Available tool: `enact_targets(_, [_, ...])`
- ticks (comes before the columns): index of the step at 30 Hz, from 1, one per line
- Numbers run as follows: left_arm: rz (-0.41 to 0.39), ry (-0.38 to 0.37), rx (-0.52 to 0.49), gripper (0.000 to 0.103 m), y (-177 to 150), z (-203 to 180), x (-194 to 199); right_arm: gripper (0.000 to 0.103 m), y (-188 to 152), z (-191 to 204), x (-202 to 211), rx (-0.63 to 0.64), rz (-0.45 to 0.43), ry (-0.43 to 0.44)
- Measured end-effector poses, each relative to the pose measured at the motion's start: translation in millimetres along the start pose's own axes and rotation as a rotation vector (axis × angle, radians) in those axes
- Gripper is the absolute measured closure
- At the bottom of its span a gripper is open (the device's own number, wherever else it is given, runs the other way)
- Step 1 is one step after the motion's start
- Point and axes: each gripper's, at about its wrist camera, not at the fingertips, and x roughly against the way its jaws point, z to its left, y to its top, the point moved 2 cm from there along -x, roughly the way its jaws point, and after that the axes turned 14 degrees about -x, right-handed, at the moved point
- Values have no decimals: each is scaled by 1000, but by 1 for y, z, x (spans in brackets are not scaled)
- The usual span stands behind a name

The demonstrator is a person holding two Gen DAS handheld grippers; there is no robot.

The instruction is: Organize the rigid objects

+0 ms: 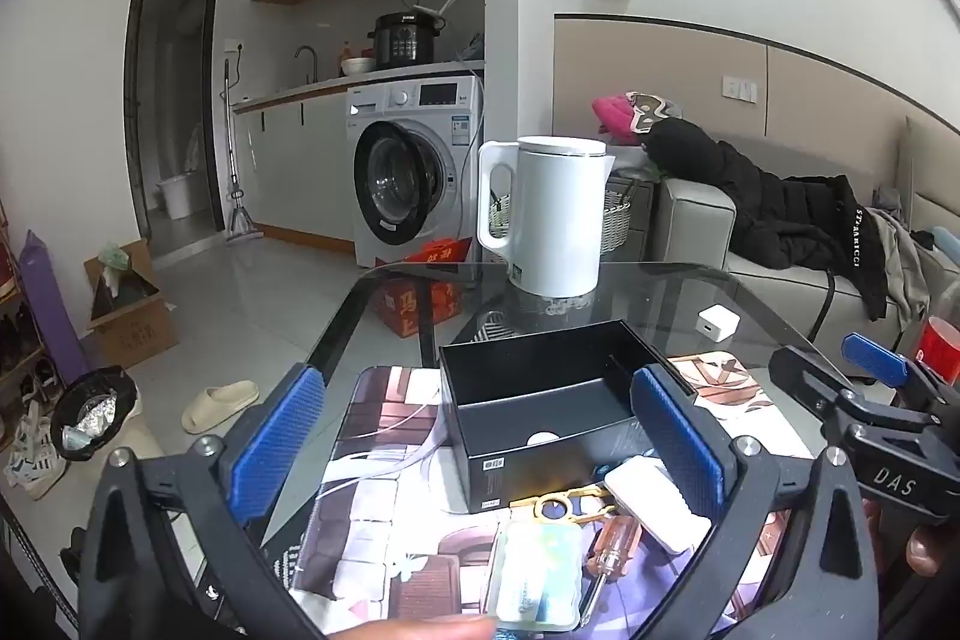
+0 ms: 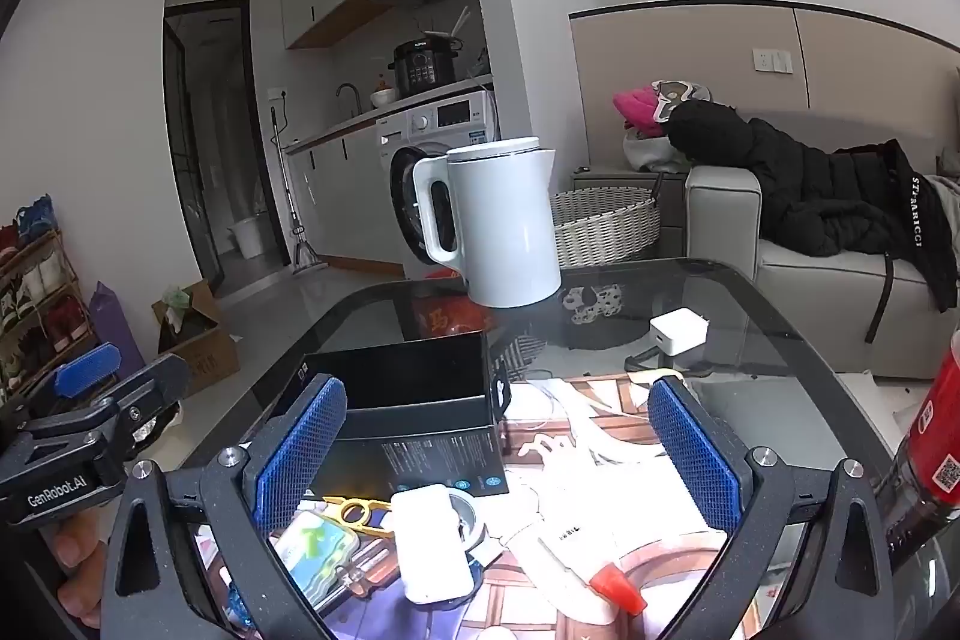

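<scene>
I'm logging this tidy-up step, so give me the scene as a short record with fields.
container: black box, open, nothing in it that shows
loose items: white case, orange-handled screwdriver, gold tool, packet, all in front of the box
behind box: white kettle, white charger
left gripper: open, holds nothing
right gripper: open, holds nothing

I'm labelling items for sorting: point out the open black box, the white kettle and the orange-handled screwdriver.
Open black cardboard box [image 1: 540, 403]: left wrist view, on its inner floor.
White plastic kettle [image 2: 510, 232]: right wrist view, on its body wall.
Orange-handled screwdriver [image 1: 609, 541]: left wrist view, on its transparent handle.
</scene>
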Motion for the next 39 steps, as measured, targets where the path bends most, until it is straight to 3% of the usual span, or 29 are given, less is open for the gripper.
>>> enact_targets(10, [-31,-3,11,0,0,1,9,0,-2,2,-1,12,10,1])
enact_targets(39, [-18,-16,14,0,6,1,5,0,-1,5,2,26,12,19])
